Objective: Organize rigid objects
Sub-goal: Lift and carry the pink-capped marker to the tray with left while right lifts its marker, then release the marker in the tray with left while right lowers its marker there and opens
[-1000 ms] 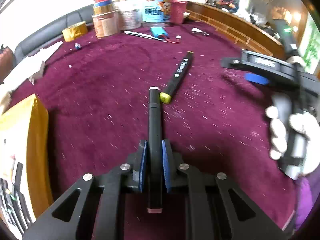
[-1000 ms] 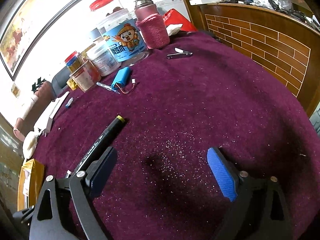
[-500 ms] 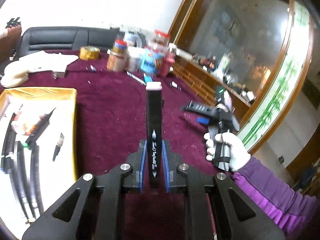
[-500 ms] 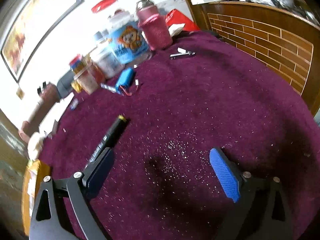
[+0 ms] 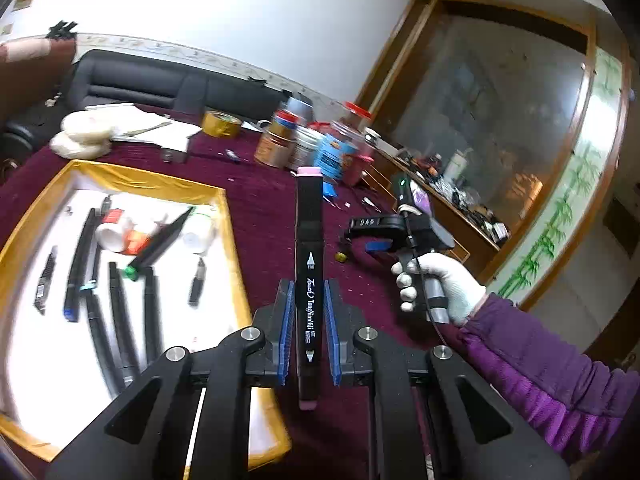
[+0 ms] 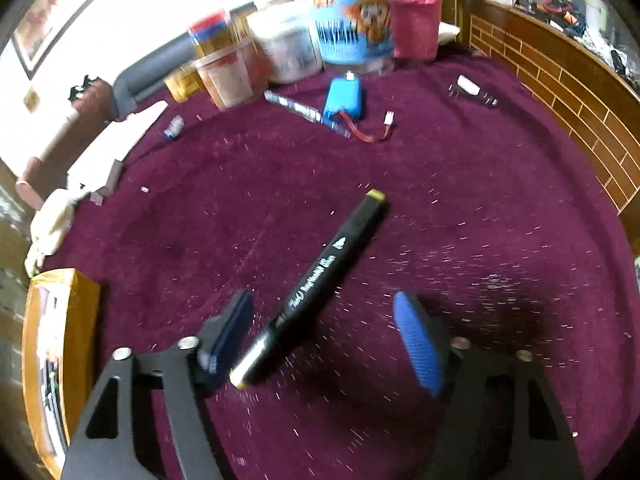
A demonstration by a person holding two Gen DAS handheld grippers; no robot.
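— Left gripper [image 5: 308, 332], what does it hold?

— It is clamped on a black marker with pink caps [image 5: 308, 264]. The blue pads [image 5: 286, 332] press on both sides of the barrel. The marker points straight ahead of the gripper, one pink cap far in front of the fingertips and the other behind them, near the body of the tool. It is lifted above the dark red tablecloth [image 5: 264, 208].

— And what is around it?

— To the left of this gripper, and lower, there is a tray with a golden rim [image 5: 230, 216]. Several black markers [image 5: 120, 320] lie inside on its white bottom, together with some small rolls that are too blurred to name. Ahead and to the right, a hand in a white glove [image 5: 436, 284] grips the handle of the other tool.

— Right gripper [image 6: 324, 336], is it holding something?

— No. Its jaws have just been closing, but they stand half apart, and the pads are not pressing on anything. A black marker with yellow caps [image 6: 320, 280] lies on the cloth between them. It is diagonal: the near cap is just beside the left pad, and the far cap is ahead, to the right. The right pad is clearly apart from it.

— What lies further ahead?

— A blue battery pack with red wires [image 6: 346, 100], then plastic jars [image 6: 288, 52] at the far edge.
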